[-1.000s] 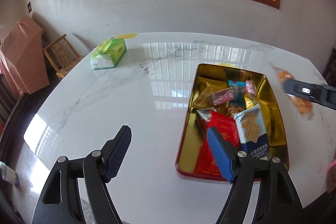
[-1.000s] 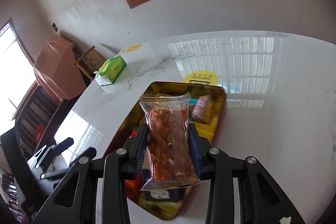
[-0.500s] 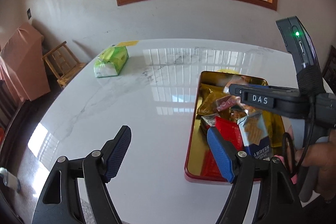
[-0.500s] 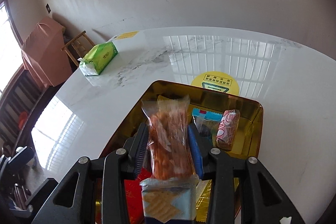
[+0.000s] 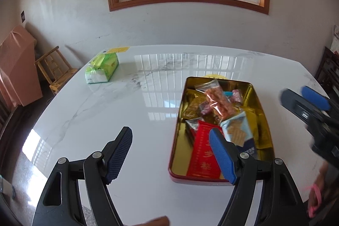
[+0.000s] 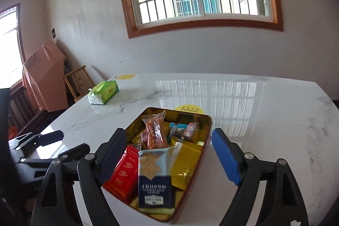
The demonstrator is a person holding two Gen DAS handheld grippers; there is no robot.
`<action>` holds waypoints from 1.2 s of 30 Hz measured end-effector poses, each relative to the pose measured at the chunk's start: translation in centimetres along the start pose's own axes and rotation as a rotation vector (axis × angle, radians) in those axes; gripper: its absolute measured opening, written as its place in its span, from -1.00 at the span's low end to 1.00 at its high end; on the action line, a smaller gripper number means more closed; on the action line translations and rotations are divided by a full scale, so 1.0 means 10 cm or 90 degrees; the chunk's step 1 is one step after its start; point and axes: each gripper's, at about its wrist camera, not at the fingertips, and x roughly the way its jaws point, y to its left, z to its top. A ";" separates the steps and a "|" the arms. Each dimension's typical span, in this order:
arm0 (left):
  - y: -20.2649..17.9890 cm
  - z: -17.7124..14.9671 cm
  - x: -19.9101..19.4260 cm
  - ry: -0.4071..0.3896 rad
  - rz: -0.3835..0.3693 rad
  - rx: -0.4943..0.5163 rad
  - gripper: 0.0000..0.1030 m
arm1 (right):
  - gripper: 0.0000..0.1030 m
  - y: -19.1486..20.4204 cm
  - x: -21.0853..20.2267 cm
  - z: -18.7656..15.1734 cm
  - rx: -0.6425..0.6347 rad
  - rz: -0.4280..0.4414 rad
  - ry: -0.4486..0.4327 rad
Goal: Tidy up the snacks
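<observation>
A gold tin (image 5: 262,111) with a red outer rim lies on the white marble table and holds several wrapped snacks. An orange snack packet (image 5: 218,99) rests on top of the pile, free of any grip. My left gripper (image 5: 170,135) stands open over the table, just left of the tin's near end, with nothing in it. In the right wrist view the orange packet (image 6: 154,130) lies in the tin (image 6: 208,122) beyond my right gripper (image 6: 169,135). Its jaws are opening and nothing is pressed between the pads. A red packet (image 6: 122,173) and a blue cracker packet (image 6: 153,179) lie nearest.
A green tissue pack (image 5: 102,68) sits at the table's far left corner. A yellow round sticker (image 6: 188,108) shows behind the tin. A wooden chair (image 5: 55,69) and a cloth-covered piece of furniture (image 5: 17,65) stand off the left edge. A hand shows at the lower right.
The right gripper carried the orange packet over the tin, let go of it there, spread its jaws wide and drew back. The left gripper stayed where it was, open.
</observation>
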 end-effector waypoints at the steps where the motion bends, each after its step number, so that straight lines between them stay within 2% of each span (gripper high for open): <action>1: -0.03 0.00 -0.02 0.002 -0.004 0.002 0.46 | 0.62 0.00 -0.09 -0.02 -0.006 -0.004 -0.007; 7: -0.20 -0.01 -0.17 -0.005 -0.013 0.017 0.47 | 0.74 -0.03 -0.37 -0.05 -0.023 -0.013 -0.037; 11: -0.24 -0.02 -0.28 -0.012 -0.016 0.016 0.61 | 0.74 -0.06 -0.49 -0.05 -0.020 -0.013 -0.050; 22: -0.29 -0.05 -0.53 -0.032 -0.010 0.014 0.62 | 0.80 -0.08 -0.78 -0.12 -0.027 -0.015 -0.070; 26: -0.29 -0.06 -0.59 -0.032 -0.016 0.008 0.65 | 0.82 -0.10 -0.82 -0.15 -0.034 -0.018 -0.069; 29: -0.30 -0.06 -0.62 -0.034 -0.015 0.005 0.76 | 0.84 -0.16 -0.84 -0.19 -0.034 -0.021 -0.068; 33: -0.35 -0.05 -0.62 -0.032 -0.011 0.010 0.77 | 0.86 -0.35 -0.81 -0.25 -0.025 -0.038 -0.052; 36: -0.40 -0.05 -0.58 -0.021 -0.010 0.019 0.82 | 0.89 -0.58 -0.75 -0.28 -0.022 -0.071 -0.029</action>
